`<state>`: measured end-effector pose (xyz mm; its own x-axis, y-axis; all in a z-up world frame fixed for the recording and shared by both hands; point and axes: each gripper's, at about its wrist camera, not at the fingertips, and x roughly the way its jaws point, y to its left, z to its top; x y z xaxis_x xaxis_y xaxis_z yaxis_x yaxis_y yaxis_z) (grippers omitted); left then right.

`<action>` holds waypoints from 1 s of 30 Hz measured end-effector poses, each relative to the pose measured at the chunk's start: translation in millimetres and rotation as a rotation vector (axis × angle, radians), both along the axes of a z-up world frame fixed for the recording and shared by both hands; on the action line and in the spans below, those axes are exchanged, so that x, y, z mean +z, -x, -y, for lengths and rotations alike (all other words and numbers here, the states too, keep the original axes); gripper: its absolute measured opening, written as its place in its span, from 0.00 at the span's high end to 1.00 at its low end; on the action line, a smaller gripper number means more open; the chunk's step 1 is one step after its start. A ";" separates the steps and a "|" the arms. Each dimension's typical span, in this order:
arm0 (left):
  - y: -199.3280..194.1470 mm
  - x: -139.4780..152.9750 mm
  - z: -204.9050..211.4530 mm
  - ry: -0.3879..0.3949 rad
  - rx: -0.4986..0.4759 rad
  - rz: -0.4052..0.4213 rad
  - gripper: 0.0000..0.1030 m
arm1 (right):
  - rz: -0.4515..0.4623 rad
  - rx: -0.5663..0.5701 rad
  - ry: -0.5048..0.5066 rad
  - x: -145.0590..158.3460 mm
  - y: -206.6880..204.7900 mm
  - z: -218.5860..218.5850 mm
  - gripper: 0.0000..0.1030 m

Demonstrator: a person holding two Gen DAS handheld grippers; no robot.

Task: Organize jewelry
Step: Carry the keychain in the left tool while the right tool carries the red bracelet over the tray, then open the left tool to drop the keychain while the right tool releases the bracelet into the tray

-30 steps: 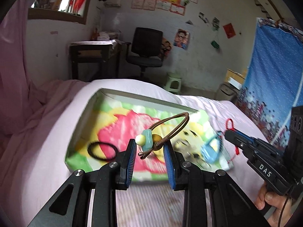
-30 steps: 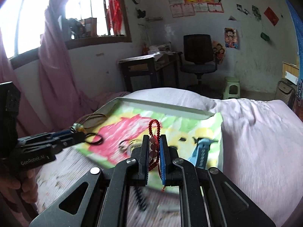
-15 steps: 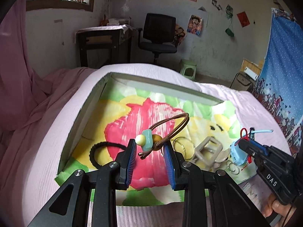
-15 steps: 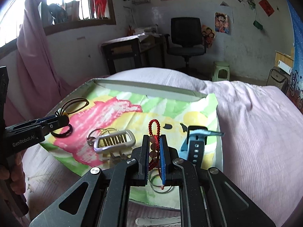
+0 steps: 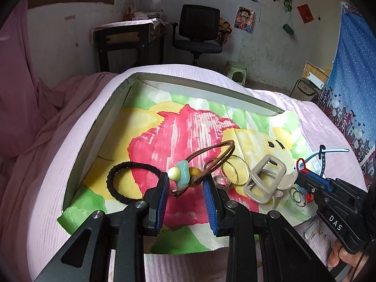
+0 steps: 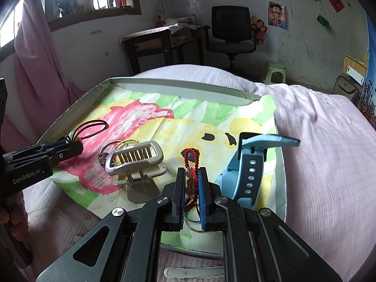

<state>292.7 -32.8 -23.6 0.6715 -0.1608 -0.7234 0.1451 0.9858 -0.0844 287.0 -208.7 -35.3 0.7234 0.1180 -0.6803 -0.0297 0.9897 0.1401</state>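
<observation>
My left gripper (image 5: pixel 185 183) is shut on a brown cord hair tie with a cream bead and a teal charm (image 5: pixel 182 176), held just above the flower-painted tray (image 5: pixel 183 89). My right gripper (image 6: pixel 190 176) is shut on a red beaded bracelet (image 6: pixel 191 162), low over the tray's near right part. The right gripper also shows in the left wrist view (image 5: pixel 303 178), the left gripper in the right wrist view (image 6: pixel 70 144). On the tray lie a black braided hair tie (image 5: pixel 117 183), thin metal rings (image 5: pixel 235 170), a beige claw hair clip (image 6: pixel 134 158) and a blue watch (image 6: pixel 246 176).
The tray rests on a pink bed cover (image 6: pixel 329 152). A white hair clip (image 6: pixel 195 271) lies on the cover in front of the tray. A pink curtain (image 6: pixel 35 65) hangs at the left. A desk (image 5: pixel 131 37), an office chair (image 5: pixel 199 30) and a green stool (image 5: pixel 236 70) stand behind.
Both grippers have come lower and closer over the tray, each still holding its piece. The clip, rings and watch have come into clear view.
</observation>
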 end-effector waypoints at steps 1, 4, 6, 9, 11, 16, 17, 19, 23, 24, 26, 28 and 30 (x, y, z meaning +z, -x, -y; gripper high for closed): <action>0.2 0.0 0.9 -0.002 0.003 -0.003 0.73 | -0.002 -0.001 -0.003 -1.3 -0.3 0.6 0.91; -0.8 -0.4 1.3 -0.004 0.010 -0.009 0.73 | -0.021 0.001 -0.015 -5.4 -2.4 2.4 0.91; -0.6 0.1 1.1 0.001 0.016 -0.012 0.73 | -0.024 0.001 -0.021 -6.9 -2.7 3.4 0.91; -0.2 0.8 0.1 0.009 0.020 -0.014 0.73 | -0.019 0.003 -0.031 -6.5 -1.2 4.8 0.88; 1.5 2.3 -1.4 0.023 0.023 -0.014 0.72 | -0.006 0.002 -0.032 -4.8 1.9 5.1 0.76; 7.0 6.0 -7.3 0.059 0.042 -0.004 0.70 | 0.043 0.003 -0.018 3.4 12.2 4.4 0.65; 8.9 7.0 -8.4 0.064 0.044 0.000 0.68 | 0.059 0.003 -0.013 6.2 15.5 4.1 0.64; 15.0 11.4 -10.1 0.076 0.045 0.018 0.59 | 0.082 0.001 -0.004 11.4 20.4 3.7 0.62; 26.8 22.5 -13.2 0.087 0.050 0.070 0.49 | 0.139 -0.003 0.012 22.6 32.3 3.3 0.54; 29.3 25.4 -13.9 0.090 0.050 0.078 0.49 | 0.148 -0.004 0.014 25.0 34.3 3.6 0.54; 35.0 31.0 -15.9 0.097 0.052 0.093 0.47 | 0.174 -0.015 0.019 30.4 40.6 4.1 0.49; 41.4 36.9 -19.0 0.103 0.057 0.112 0.41 | 0.197 -0.025 0.020 35.3 47.1 5.6 0.44; 48.3 42.9 -21.8 0.106 0.062 0.137 0.35 | 0.218 -0.035 0.022 39.7 52.9 7.2 0.41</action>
